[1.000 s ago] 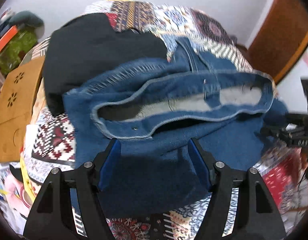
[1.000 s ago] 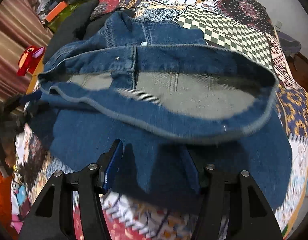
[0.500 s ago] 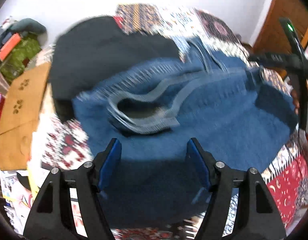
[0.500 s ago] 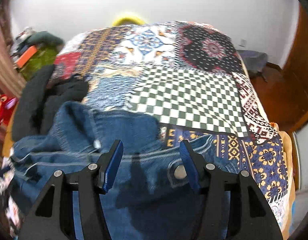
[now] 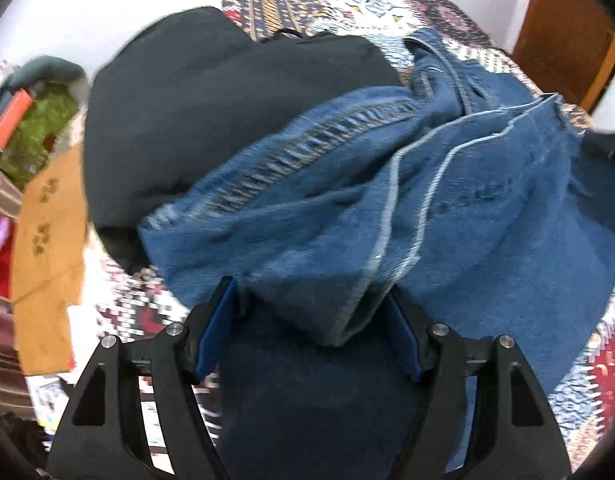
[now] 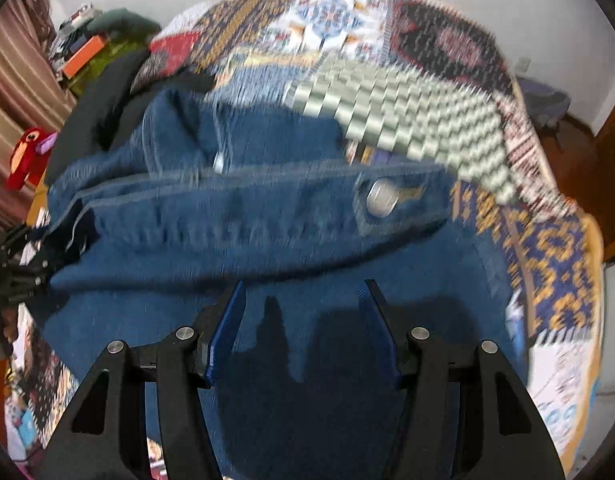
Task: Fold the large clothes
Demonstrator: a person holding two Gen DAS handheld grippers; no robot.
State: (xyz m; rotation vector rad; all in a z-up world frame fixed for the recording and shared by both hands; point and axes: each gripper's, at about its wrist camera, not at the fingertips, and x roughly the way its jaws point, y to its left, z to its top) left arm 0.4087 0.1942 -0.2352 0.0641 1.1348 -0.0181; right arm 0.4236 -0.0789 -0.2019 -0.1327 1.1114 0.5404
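Note:
Blue denim jeans (image 5: pixel 347 208) lie bunched on a patchwork bedspread (image 6: pixel 407 112). In the left wrist view my left gripper (image 5: pixel 311 304) has its jaws wide apart, and a fold of the denim hem bulges between them. In the right wrist view the waistband with its metal button (image 6: pixel 381 198) runs across the middle, just beyond my right gripper (image 6: pixel 301 300), which is open over flat denim (image 6: pixel 307 360). The left gripper also shows at the left edge of the right wrist view (image 6: pixel 23 276), at the jeans' left end.
A black garment (image 5: pixel 211 100) lies behind the jeans on the left. A tan cardboard piece (image 5: pixel 47 240) and cluttered items (image 5: pixel 31 120) sit off the bed's left side. A wooden door (image 5: pixel 567 32) stands at the right. A red toy (image 6: pixel 29 158) hangs at left.
The waistband, open as a loop a second ago, is now flattened shut. Both grippers have moved in over the jeans, and a denim fold now sits between the left jaws.

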